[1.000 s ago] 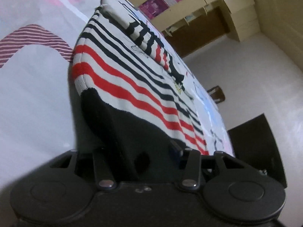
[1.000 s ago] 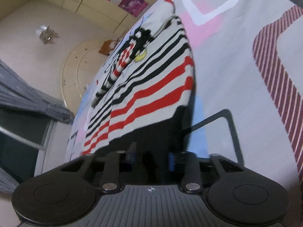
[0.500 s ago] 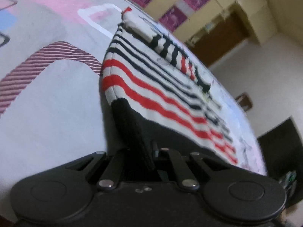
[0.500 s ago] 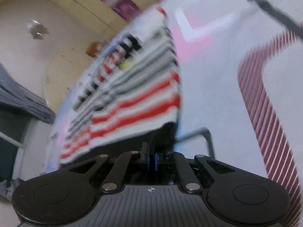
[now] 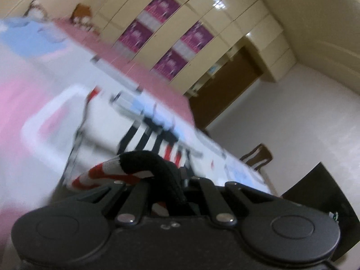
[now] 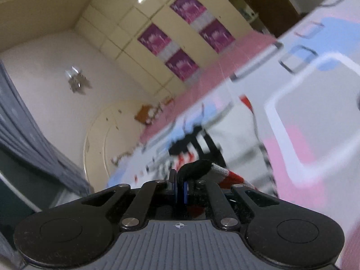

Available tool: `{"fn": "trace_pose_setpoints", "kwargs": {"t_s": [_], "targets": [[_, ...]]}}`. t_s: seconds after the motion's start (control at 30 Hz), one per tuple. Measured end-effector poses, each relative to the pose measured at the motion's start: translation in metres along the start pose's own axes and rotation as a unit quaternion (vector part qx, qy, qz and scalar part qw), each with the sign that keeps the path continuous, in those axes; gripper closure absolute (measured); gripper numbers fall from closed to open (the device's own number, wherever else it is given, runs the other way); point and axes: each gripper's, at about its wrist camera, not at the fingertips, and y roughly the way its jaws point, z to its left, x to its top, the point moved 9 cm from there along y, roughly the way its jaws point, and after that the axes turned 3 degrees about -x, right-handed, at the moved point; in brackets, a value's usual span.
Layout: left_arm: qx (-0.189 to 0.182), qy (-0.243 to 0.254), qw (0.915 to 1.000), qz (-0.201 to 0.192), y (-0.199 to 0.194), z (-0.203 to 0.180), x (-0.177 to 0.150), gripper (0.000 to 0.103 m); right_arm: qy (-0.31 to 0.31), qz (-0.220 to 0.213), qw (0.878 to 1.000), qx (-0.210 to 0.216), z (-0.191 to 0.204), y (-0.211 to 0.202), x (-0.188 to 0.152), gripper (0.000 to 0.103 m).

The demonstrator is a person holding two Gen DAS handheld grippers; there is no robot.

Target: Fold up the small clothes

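Striped garment (image 5: 105,171): you hold its black hem pinched in your left gripper (image 5: 174,189) and right gripper (image 6: 179,185), both clamped tight, above the patterned bedsheet (image 5: 40,148).

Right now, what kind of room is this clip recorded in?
Probably a bedroom in a home. The striped garment is being lifted over a wide bedsheet with pink and blue patterns, a wall of cream cupboards stands behind, and a grey curtain hangs at one side.
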Motion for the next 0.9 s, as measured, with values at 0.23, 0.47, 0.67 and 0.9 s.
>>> {"fn": "trace_pose_setpoints", "kwargs": {"t_s": [0.23,0.47,0.67,0.9], "targets": [[-0.001,0.031,0.9994,0.016,0.091,0.008,0.078,0.099,0.016,-0.011,1.0,-0.023,0.008,0.08,0.074,0.099],[0.033,-0.007,0.9944,0.1,0.178,0.083,0.067,0.099,0.061,0.041,0.994,-0.08,-0.056,0.18,0.069,0.099],[0.036,-0.026,0.9904,0.131,0.212,0.122,0.071,0.099,0.11,0.06,0.988,-0.092,-0.092,0.223,0.074,0.099],[0.016,-0.025,0.9907,0.133,0.243,0.13,0.084,0.071,0.09,0.023,0.989,-0.118,-0.097,0.25,0.1,0.029]]}}
